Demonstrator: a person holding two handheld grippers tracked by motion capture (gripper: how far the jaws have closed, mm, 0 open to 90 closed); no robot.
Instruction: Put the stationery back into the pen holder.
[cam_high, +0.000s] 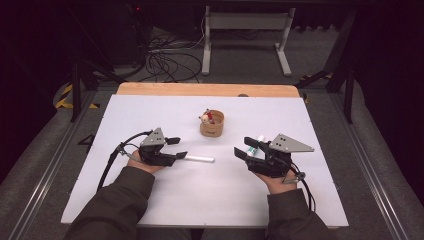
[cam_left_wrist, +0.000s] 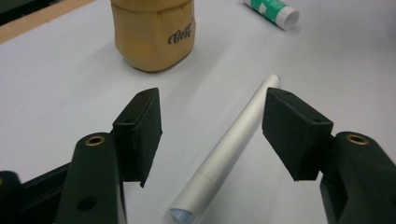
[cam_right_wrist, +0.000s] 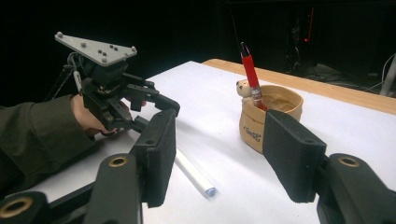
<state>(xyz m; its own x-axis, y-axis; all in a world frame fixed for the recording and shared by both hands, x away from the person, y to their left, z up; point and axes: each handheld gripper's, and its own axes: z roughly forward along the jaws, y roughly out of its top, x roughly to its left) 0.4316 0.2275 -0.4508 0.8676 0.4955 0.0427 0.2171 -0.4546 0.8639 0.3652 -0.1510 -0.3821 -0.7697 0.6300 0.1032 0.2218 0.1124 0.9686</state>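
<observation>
In the high view, a white pen (cam_high: 199, 159) is being seen lying flat on the counter (cam_high: 165, 200), in front of the tan pen cup (cam_high: 212, 125) and a little to its left. Its long axis is running across the counter, one end reaching between the jaws of the left claw (cam_high: 177, 148), the other end pointing toward the right claw (cam_high: 242, 148). The left hand is judged the nearer one to the pen. A green-and-white glue stick (cam_high: 254, 145) is being straddled by the right claw, to the front right of the cup.

In the left gripper view, the pen (cam_left_wrist: 229, 151) is being framed between the two black pads, lying closer to the right pad than the left, its far tip pointing away beside the cup (cam_left_wrist: 152, 32). The jaws are being held apart, with daylight on both sides, so nothing is being gripped yet.

In the right gripper view, the right claw (cam_right_wrist: 224, 154) is being held released, its pads spread and nothing pressed between them. The cup (cam_right_wrist: 268, 116), with a red pen (cam_right_wrist: 251, 74) standing in it, is being seen beyond the pads, and the white pen (cam_right_wrist: 194, 175) is lying to the cup's left.
</observation>
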